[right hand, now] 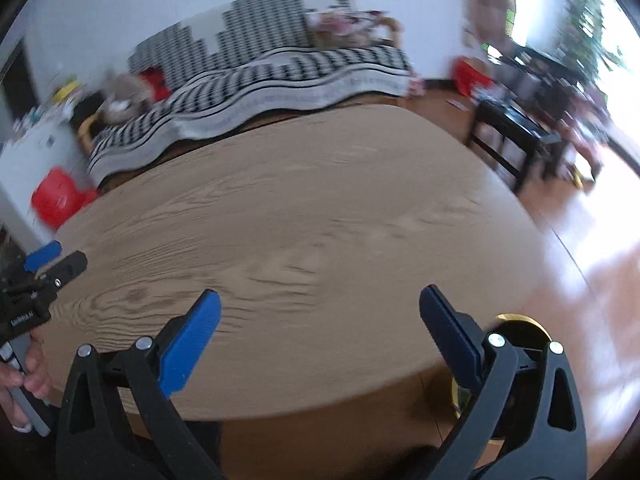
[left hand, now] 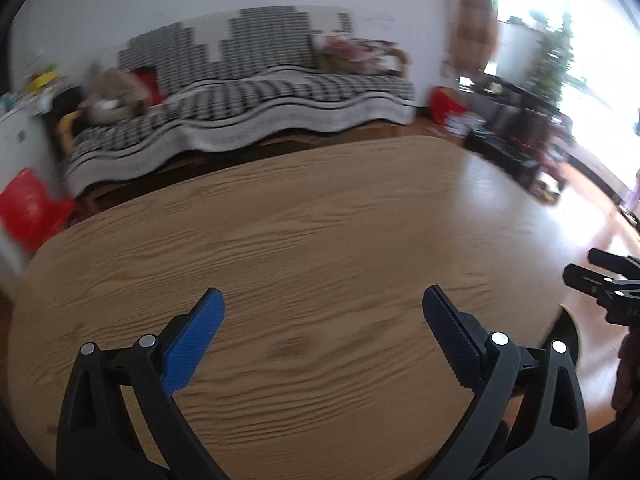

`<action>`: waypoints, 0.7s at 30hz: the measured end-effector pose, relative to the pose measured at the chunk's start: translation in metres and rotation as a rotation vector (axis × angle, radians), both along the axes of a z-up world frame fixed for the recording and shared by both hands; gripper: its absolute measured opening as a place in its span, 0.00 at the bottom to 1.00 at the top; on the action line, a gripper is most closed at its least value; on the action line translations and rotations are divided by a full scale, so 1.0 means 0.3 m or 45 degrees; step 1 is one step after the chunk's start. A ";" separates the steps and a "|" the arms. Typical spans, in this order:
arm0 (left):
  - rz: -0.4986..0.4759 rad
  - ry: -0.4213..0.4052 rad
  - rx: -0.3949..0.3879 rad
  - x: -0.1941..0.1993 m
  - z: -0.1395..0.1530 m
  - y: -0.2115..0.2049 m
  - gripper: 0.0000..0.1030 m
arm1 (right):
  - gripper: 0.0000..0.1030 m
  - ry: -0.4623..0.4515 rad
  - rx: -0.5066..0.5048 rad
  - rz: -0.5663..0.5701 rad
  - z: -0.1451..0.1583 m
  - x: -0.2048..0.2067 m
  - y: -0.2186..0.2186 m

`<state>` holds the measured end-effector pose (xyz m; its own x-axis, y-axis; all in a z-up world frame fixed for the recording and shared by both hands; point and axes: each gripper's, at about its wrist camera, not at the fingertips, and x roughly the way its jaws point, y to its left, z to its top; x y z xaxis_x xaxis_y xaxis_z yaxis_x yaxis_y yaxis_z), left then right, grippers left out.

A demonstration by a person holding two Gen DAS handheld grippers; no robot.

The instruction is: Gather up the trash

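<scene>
Closest thing in both views is the tools themselves. The left tool (left hand: 323, 300) has its blue pads (left hand: 192, 344) spread wide with nothing between them, and the right tool (right hand: 320, 304) is spread just as wide, nothing gripped either. Both hang over a light wood-grain bench (left hand: 320, 220), side by side; from the right wrist view you can see the left one poking in at the left edge with the person's fingers (right hand: 36, 380) wrapped round its handle.

Honestly can't spot any trash on the bench from either view. The only candidate spot is a dark round bin with a gold rim (right hand: 520, 320) sitting on the floor just off the near right corner of the bench, half hidden behind the right tool's finger. Can't tell what's inside it.

Past the bench there's a sofa under a black-and-white checked throw (left hand: 260, 88), some stuffed clutter on its left end (too blurry to name), a red plastic thing (left hand: 28, 204) on the floor at left, and dark low furniture (right hand: 516, 136) near the bright window on the right. Shiny wooden floor (left hand: 540, 208) all round.
</scene>
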<state>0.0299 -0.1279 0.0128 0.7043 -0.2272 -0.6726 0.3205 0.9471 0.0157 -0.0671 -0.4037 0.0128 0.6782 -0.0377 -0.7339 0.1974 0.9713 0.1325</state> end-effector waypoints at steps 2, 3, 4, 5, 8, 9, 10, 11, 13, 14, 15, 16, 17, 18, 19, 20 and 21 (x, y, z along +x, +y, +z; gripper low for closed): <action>0.073 0.004 0.004 0.017 -0.005 0.102 0.94 | 0.93 0.006 -0.014 0.059 -0.005 0.058 0.085; 0.101 0.008 0.004 0.029 -0.008 0.144 0.94 | 0.93 0.012 -0.019 0.104 -0.012 0.097 0.145; 0.142 0.022 0.007 0.041 -0.014 0.203 0.94 | 0.93 0.014 -0.024 0.126 -0.018 0.108 0.189; 0.175 0.029 0.009 0.050 -0.018 0.248 0.94 | 0.93 0.021 -0.035 0.158 -0.025 0.141 0.241; 0.258 0.037 0.014 0.070 -0.032 0.361 0.94 | 0.93 0.028 -0.049 0.216 -0.042 0.209 0.345; 0.282 0.040 0.012 0.073 -0.035 0.396 0.94 | 0.93 0.031 -0.050 0.232 -0.048 0.231 0.369; 0.313 0.047 0.008 0.071 -0.040 0.436 0.94 | 0.93 0.035 -0.051 0.248 -0.054 0.253 0.398; 0.330 0.054 0.003 0.077 -0.043 0.456 0.94 | 0.93 0.039 -0.053 0.263 -0.060 0.277 0.426; 0.359 0.069 -0.016 0.086 -0.047 0.496 0.94 | 0.93 0.045 -0.059 0.283 -0.071 0.314 0.475; 0.367 0.072 -0.018 0.084 -0.050 0.504 0.94 | 0.93 0.047 -0.061 0.289 -0.076 0.318 0.482; 0.378 0.074 -0.017 0.090 -0.052 0.515 0.94 | 0.93 0.051 -0.060 0.299 -0.081 0.332 0.495; 0.386 0.074 -0.020 0.094 -0.051 0.525 0.94 | 0.93 0.054 -0.059 0.306 -0.086 0.341 0.504; 0.387 0.076 -0.023 0.096 -0.050 0.531 0.94 | 0.93 0.057 -0.061 0.313 -0.090 0.355 0.520; 0.387 0.077 -0.026 0.096 -0.048 0.532 0.94 | 0.93 0.058 -0.062 0.317 -0.094 0.362 0.527; 0.387 0.078 -0.027 0.086 -0.049 0.533 0.94 | 0.93 0.060 -0.062 0.318 -0.096 0.368 0.531; 0.386 0.079 -0.028 0.089 -0.049 0.531 0.94 | 0.93 0.062 -0.061 0.320 -0.098 0.373 0.534; 0.384 0.080 -0.028 0.089 -0.051 0.532 0.94 | 0.93 0.064 -0.060 0.322 -0.101 0.378 0.538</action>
